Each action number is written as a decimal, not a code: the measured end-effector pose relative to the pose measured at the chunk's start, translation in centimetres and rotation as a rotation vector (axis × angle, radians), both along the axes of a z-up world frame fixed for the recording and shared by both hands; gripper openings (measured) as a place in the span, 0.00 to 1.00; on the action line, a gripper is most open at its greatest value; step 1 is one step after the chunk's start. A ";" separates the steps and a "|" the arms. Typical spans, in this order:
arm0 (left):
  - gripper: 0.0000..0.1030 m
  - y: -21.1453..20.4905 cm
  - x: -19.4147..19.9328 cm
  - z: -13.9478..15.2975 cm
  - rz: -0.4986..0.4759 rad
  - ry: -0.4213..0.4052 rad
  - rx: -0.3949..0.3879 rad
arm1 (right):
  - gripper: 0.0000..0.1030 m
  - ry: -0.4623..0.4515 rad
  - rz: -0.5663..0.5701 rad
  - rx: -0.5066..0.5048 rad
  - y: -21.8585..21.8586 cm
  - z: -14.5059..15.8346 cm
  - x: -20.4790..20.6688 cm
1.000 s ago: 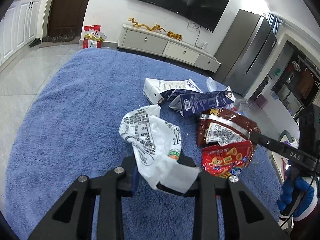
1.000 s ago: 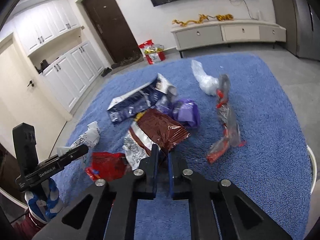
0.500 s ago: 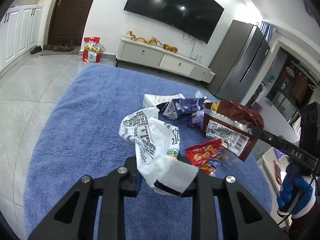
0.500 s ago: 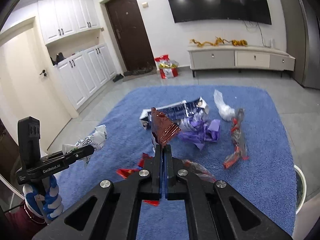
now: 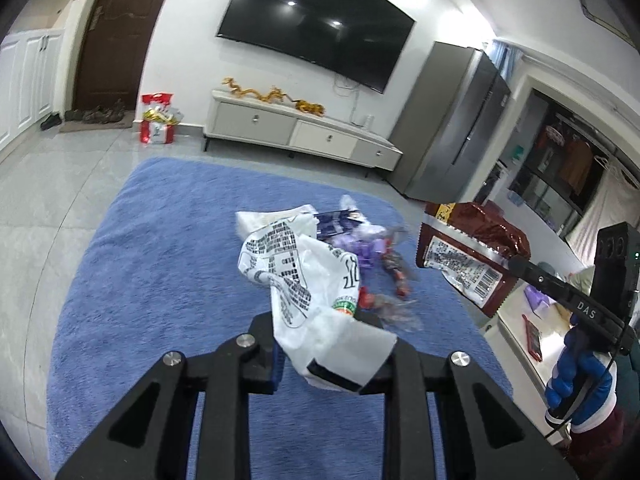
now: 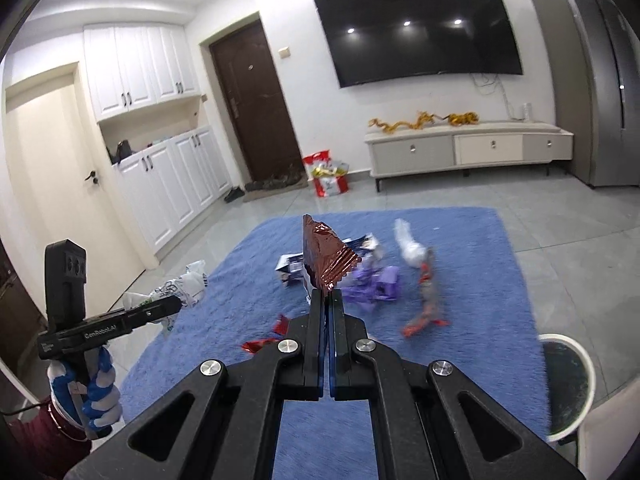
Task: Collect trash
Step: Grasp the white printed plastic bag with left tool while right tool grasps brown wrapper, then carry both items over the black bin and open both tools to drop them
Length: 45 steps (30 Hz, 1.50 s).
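My left gripper point(image 5: 332, 356) is shut on a crumpled white printed bag point(image 5: 304, 280) and holds it above the blue rug point(image 5: 160, 264). My right gripper point(image 6: 327, 300) is shut on a brown foil snack bag point(image 6: 324, 258), lifted clear of the rug; the bag also shows in the left wrist view point(image 5: 468, 256). On the rug lie a dark blue carton point(image 6: 292, 268), purple wrappers point(image 6: 376, 286), a clear twisted bag point(image 6: 410, 246), a red-and-clear wrapper point(image 6: 426, 308) and a red snack wrapper point(image 6: 266, 338). The left gripper also shows in the right wrist view point(image 6: 176, 304).
A white bin with a dark liner point(image 6: 568, 384) stands off the rug's near right corner. A TV cabinet point(image 6: 468, 150) lines the far wall, with a red gift bag point(image 6: 328, 178) beside it. White cupboards point(image 6: 160, 184) run along the left. A grey fridge point(image 5: 448, 128) stands at the right.
My right gripper has lifted the brown foil bag off the rug and raised it high. My left gripper has also risen with the white bag; the rug trash now lies farther below.
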<state>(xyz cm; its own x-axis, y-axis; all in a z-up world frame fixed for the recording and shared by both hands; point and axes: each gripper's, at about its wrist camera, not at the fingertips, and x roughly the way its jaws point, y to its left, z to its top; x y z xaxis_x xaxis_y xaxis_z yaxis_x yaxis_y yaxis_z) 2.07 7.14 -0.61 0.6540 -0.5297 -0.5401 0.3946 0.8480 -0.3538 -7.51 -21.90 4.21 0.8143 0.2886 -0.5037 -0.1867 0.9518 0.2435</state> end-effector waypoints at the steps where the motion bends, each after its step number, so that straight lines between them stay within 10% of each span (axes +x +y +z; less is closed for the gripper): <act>1: 0.22 -0.8 0.1 0.4 -0.014 -0.004 0.005 | 0.01 -0.005 -0.012 -0.003 -0.7 0.1 -0.4; 13: 0.22 -17.1 1.3 3.1 -0.273 0.003 0.090 | 0.01 -0.014 -0.247 0.003 -13.5 -0.8 -6.0; 24: 0.23 -35.5 4.3 -1.1 -0.495 0.119 0.220 | 0.01 0.067 -0.431 0.085 -24.8 -7.3 -6.2; 38: 0.29 -49.7 11.9 -10.0 -0.494 0.290 0.315 | 0.02 0.269 -0.486 0.085 -31.8 -18.5 4.1; 45: 0.55 -50.6 13.1 -11.3 -0.463 0.319 0.319 | 0.08 0.377 -0.514 0.072 -33.1 -22.8 6.5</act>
